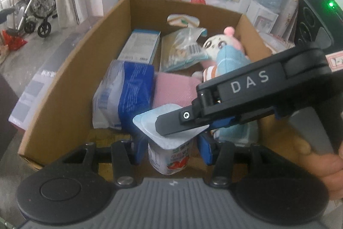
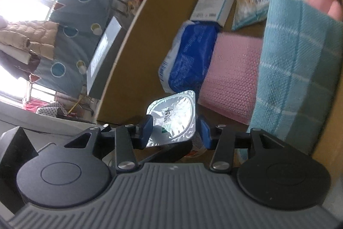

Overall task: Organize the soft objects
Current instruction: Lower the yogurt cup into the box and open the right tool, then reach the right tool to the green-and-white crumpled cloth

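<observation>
A yogurt cup (image 1: 169, 156) with a foil lid (image 2: 171, 119) stands upright between the blue pads of my left gripper (image 1: 171, 149), which is shut on its sides, just over the near end of a cardboard box (image 1: 70, 70). My right gripper (image 1: 182, 126) reaches in from the right, one black finger lying across the lid. In the right wrist view the lid sits between the pads of the right gripper (image 2: 174, 130), with a small gap at the right pad. In the box lie a blue tissue pack (image 1: 128, 91), a pink cloth (image 1: 173, 89), a blue checked towel (image 2: 295, 70) and a plush doll (image 1: 216, 44).
Farther back in the box lie a white-and-blue carton (image 1: 139, 44), a clear snack bag (image 1: 182, 48) and a sandwich-shaped toy (image 1: 182, 20). A wheelchair (image 1: 36, 8) stands at far left on the floor. A hand (image 1: 330, 169) grips the right tool's handle.
</observation>
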`<state>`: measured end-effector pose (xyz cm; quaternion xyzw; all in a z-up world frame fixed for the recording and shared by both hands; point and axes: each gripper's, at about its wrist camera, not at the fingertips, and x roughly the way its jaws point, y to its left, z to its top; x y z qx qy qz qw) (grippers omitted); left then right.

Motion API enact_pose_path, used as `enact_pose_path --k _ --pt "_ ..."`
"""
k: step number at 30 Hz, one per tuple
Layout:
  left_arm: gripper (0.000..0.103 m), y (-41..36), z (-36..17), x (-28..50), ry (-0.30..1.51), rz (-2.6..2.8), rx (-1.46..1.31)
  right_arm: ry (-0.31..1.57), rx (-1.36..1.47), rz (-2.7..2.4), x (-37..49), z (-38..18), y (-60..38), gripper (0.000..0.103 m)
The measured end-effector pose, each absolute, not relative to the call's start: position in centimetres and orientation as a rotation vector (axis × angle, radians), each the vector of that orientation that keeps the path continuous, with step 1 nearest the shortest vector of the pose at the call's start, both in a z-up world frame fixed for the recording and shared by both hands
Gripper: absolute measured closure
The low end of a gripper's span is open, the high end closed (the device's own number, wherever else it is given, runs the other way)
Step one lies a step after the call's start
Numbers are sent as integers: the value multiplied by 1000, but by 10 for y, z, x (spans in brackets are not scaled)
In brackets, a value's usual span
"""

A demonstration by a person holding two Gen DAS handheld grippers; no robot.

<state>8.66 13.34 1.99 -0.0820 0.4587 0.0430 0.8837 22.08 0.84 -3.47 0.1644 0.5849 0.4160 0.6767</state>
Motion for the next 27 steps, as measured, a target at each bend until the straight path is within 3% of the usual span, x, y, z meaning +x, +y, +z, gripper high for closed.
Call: enact_pose_path --k 7,15,23,27 --pt "48 136 12 90 1004 53 -209 1361 330 916 225 -47 14 53" --pt "24 134 21 86 965 54 -203 1379 346 919 226 -51 19 44" --pt "21 132 39 75 890 66 -180 1310 340 939 219 -29 21 39" --pt "20 116 61 58 739 72 -124 1173 408 978 207 0 -2 38"
